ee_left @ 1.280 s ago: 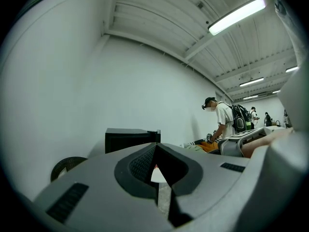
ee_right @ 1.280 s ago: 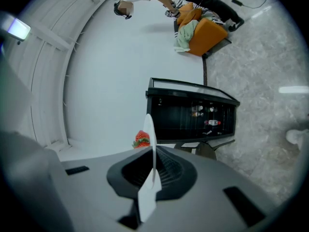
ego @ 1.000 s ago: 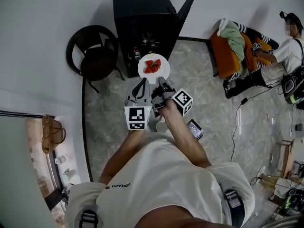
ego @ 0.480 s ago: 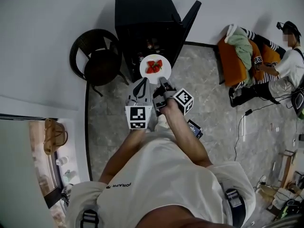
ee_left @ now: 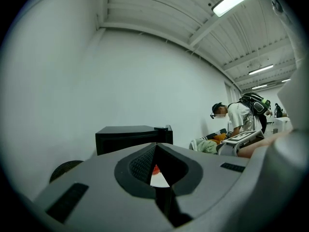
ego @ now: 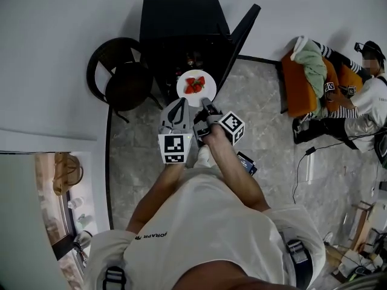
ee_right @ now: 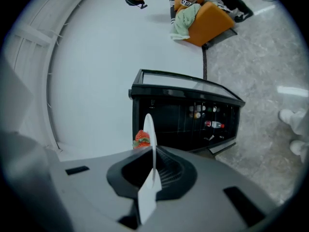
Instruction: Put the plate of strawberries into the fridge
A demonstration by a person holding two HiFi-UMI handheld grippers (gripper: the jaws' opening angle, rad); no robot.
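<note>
- Both the left tongs (ee_left: 155, 175) and the right tongs (ee_right: 153, 170) pinch the near rim of the plate (ego: 196, 100), which is held just before the open fridge (ego: 181, 23).
- Any tilt could roll the strawberries (ego: 195, 84) off.
- One thin rim grip may slip if the plate bumps the door (ego: 239, 32).

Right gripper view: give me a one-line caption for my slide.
Right gripper clamped on the white plate, seen edge-on with a strawberry, facing the open black fridge.

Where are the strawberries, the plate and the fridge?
strawberries (ego: 195, 84), head view, on the red fruit.
plate (ego: 206, 95), head view, on its bare white rim.
fridge (ego: 181, 17), head view, on its black top.
</note>
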